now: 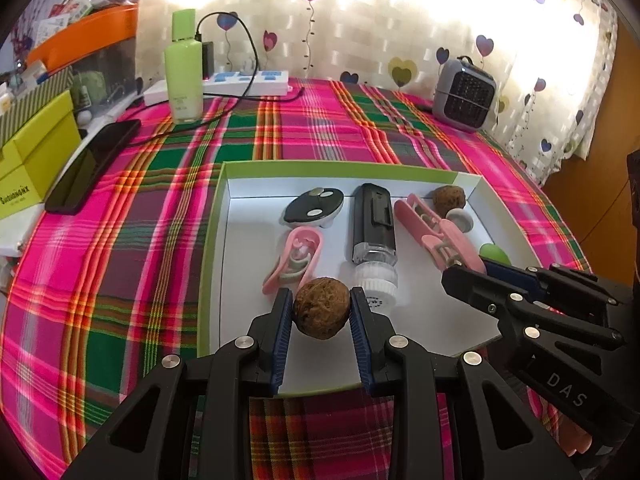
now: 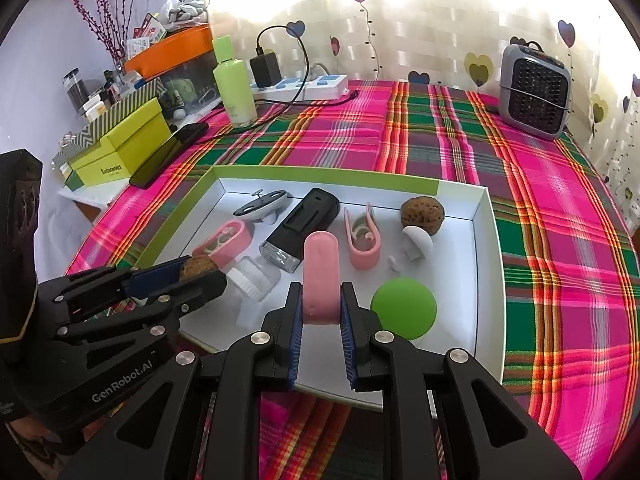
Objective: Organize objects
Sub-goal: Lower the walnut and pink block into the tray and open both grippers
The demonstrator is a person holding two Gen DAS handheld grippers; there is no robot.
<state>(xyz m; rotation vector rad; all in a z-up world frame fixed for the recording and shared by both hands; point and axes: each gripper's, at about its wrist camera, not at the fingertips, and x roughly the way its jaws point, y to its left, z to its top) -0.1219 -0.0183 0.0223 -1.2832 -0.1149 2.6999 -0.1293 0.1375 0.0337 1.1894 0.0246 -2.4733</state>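
A: What has the left gripper (image 1: 322, 312) got?

B: Its fingers are clamped on a brown, rough walnut (image 1: 322, 311), held just above the near end of the white shallow box (image 1: 224, 248). The other view shows the same nut (image 2: 198, 266) between those fingers.

A: And the right gripper (image 2: 320, 312)?

B: Its fingers are closed on a pink clip (image 2: 321, 276), standing upright over the box floor, with a green dome (image 2: 403, 308) just beside it on the right.

A: What lies in the box?

B: A second walnut (image 2: 423, 210) at the far right corner, touching a white mushroom-shaped knob (image 2: 418, 242). Another pink clip (image 2: 362, 240) lies beside a black device with a clear end (image 2: 302, 228). A white round brush head (image 2: 256, 278) sits at that clear end, a third pink clip (image 2: 226, 242) to the left, and a black oval piece (image 1: 315, 208) behind it.

A: And around it?

B: The box rests on a plaid tablecloth (image 1: 320, 128); a green bottle (image 1: 184, 68) and a grey heater (image 1: 464, 94) stand at the far edge.
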